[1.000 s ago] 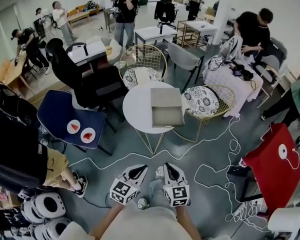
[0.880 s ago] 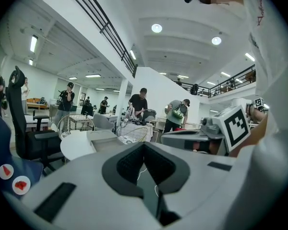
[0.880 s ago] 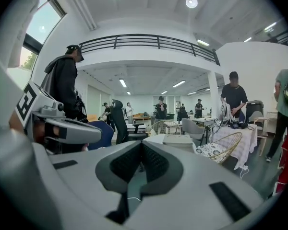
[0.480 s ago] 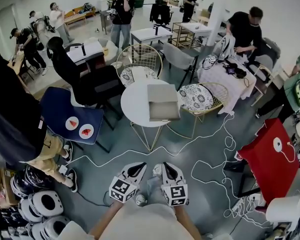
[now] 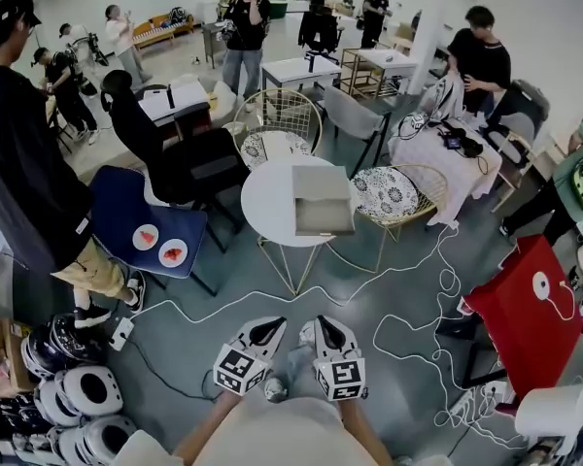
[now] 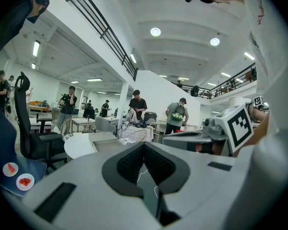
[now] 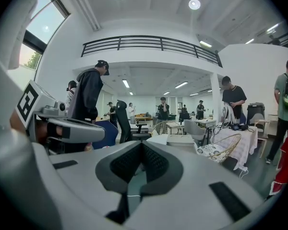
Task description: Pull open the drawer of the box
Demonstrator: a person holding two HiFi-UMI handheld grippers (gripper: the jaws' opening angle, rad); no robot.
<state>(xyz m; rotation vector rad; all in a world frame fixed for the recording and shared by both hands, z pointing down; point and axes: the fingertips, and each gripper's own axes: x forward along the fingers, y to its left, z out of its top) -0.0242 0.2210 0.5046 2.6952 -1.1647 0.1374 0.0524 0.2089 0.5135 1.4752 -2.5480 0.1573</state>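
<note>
**Box on round table, both claws shut and idle**

The grey box (image 5: 323, 200) sits on the right half of the round white table (image 5: 267, 212), at the centre of the head view, its long side running away from the camera. Drawer in or out — cannot tell from this height. The same box shows small in the left gripper view (image 6: 111, 143) and in the right gripper view (image 7: 179, 139), ahead of the jaw tips.

The left gripper (image 5: 275, 325) and right gripper (image 5: 318, 322) are low at centre frame, side by side, well apart from the table, tips pointing toward it. In each gripper's own view the jaws are pressed together with nothing between them.

Around the table:
- a gold wire chair (image 5: 396, 194) with a patterned cushion just beside it on the right
- a second wire chair (image 5: 272, 144) above it in the frame
- a black office chair (image 5: 170, 158) at upper left
- a blue chair (image 5: 117, 212) at left, carrying two small plates (image 5: 146, 237)

A white cable (image 5: 423, 289) loops over the grey floor. A person in a black top (image 5: 24, 153) stands at the far left edge.
</note>
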